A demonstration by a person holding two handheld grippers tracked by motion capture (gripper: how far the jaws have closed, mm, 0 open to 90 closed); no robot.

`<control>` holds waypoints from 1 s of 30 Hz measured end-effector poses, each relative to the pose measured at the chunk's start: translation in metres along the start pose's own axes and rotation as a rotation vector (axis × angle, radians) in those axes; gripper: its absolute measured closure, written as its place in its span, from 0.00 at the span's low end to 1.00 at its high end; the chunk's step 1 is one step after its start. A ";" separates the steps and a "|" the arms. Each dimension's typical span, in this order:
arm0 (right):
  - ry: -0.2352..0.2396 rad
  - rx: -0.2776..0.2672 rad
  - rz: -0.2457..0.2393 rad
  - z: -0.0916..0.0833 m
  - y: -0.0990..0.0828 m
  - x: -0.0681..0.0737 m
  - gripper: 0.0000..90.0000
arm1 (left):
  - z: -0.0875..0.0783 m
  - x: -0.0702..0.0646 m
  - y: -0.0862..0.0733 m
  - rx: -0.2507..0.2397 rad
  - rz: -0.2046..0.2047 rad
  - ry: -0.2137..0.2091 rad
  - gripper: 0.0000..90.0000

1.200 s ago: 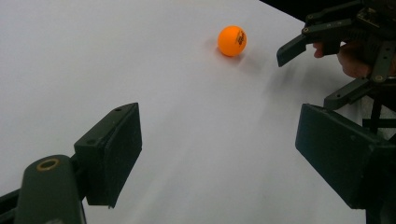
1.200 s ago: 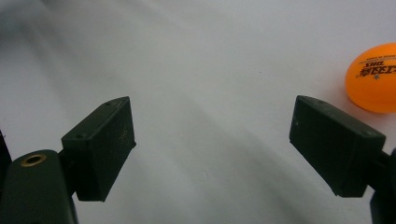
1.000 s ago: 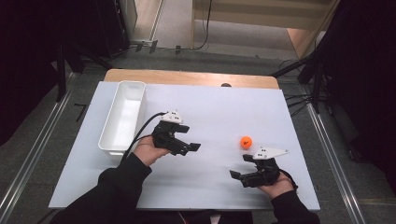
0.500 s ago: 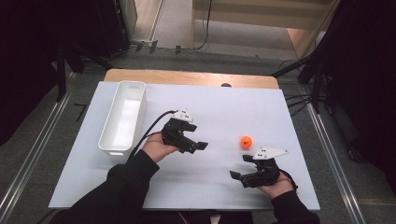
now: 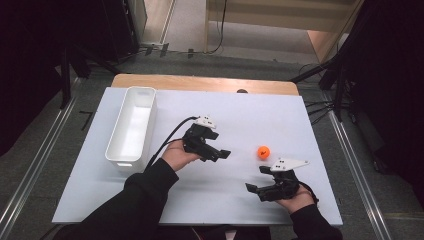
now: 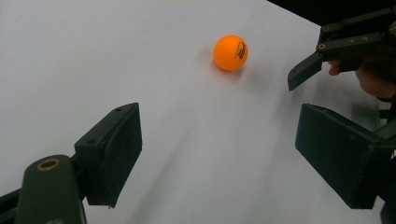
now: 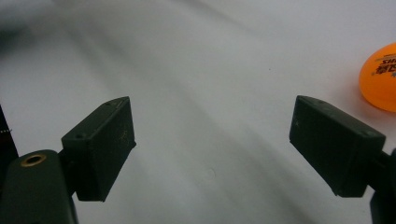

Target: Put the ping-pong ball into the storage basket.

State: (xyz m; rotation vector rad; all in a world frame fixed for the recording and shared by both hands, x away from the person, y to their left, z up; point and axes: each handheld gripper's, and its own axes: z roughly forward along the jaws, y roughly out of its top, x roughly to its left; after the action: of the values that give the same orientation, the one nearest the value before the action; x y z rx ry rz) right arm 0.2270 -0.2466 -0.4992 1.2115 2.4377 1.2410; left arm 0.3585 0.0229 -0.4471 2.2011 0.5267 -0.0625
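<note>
An orange ball [image 5: 263, 152] with dark print lies on the white table sheet [image 5: 240, 115], right of centre. My left gripper [image 5: 220, 154] hovers a short way to its left, jaws open and empty, pointing toward it. Its own view shows the ball [image 6: 230, 52] ahead between the open jaws [image 6: 218, 154], with the right gripper [image 6: 327, 51] beyond. My right gripper [image 5: 257, 186] rests near the front right, open and empty, pointing left. In its view [image 7: 212, 149] the ball [image 7: 380, 77] sits at the right edge, outside the jaws.
A long white bin [image 5: 131, 125], with nothing in it, stands along the left side of the sheet. A wooden table edge [image 5: 200, 82] shows at the back. A black cable [image 5: 167, 140] trails from the left gripper toward the bin.
My left gripper has moved rightward across the sheet, away from the bin and closer to the ball. The right gripper and the ball have stayed in place.
</note>
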 end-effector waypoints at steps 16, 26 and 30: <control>0.003 0.000 -0.007 -0.001 0.000 0.001 0.14 | 0.019 0.000 0.015 0.006 0.007 -0.003 0.17; 0.008 0.006 -0.016 0.000 0.000 0.002 0.14 | 0.034 -0.003 0.024 0.019 0.025 -0.009 0.17; 0.008 0.006 -0.017 0.000 0.000 0.002 0.14 | 0.039 -0.002 0.026 0.018 0.033 -0.010 0.17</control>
State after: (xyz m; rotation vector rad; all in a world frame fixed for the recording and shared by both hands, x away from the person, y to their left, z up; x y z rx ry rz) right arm 0.2258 -0.2452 -0.4993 1.1876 2.4540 1.2376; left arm 0.3722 -0.0220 -0.4527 2.2253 0.4856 -0.0610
